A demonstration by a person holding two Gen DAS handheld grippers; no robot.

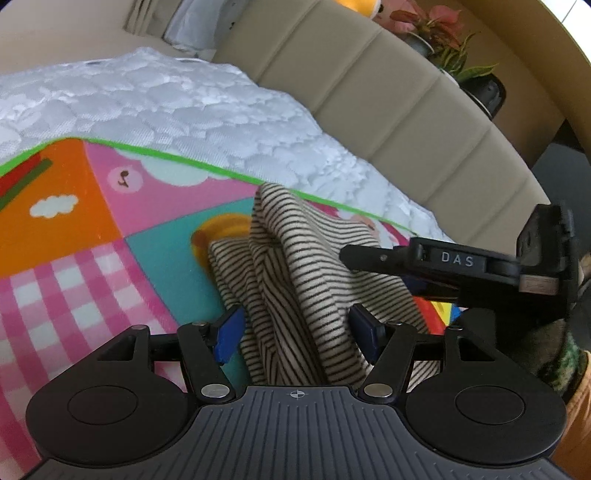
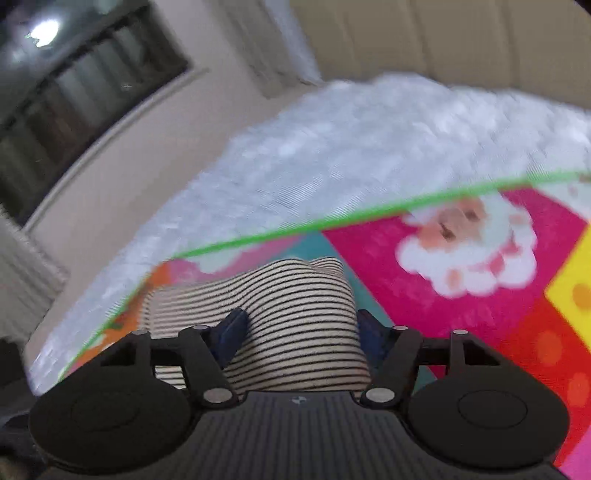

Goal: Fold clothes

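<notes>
Fingers [image 1: 229,334] of the left gripper [image 1: 295,332] stand partly apart with a bunched fold of the striped garment [image 1: 295,266] rising between them; the blue pads look to sit against the cloth on both sides, though whether they truly press it I cannot tell. On the right gripper [image 2: 301,332] the fingers [image 2: 231,332] are likewise part-way apart, with a rounded hump of the same black-and-cream cloth filling the gap. That view is smeared by motion, so the contact there is also uncertain.

From the left wrist view, the right gripper comes in from the right edge, lying across the upper part of the garment, its tip over the stripes. A patterned sleeve [image 1: 565,354] shows behind it at the lower right.

Crumpled and heaped, the garment lies on a bright play mat [image 1: 74,258] with pink checks, an orange panel, teal and a green border. This mat is spread on a white quilted mattress [image 1: 184,99]. Beyond the bed runs a beige padded headboard [image 1: 369,92], with potted plants [image 1: 443,33] on the ledge behind it.
</notes>
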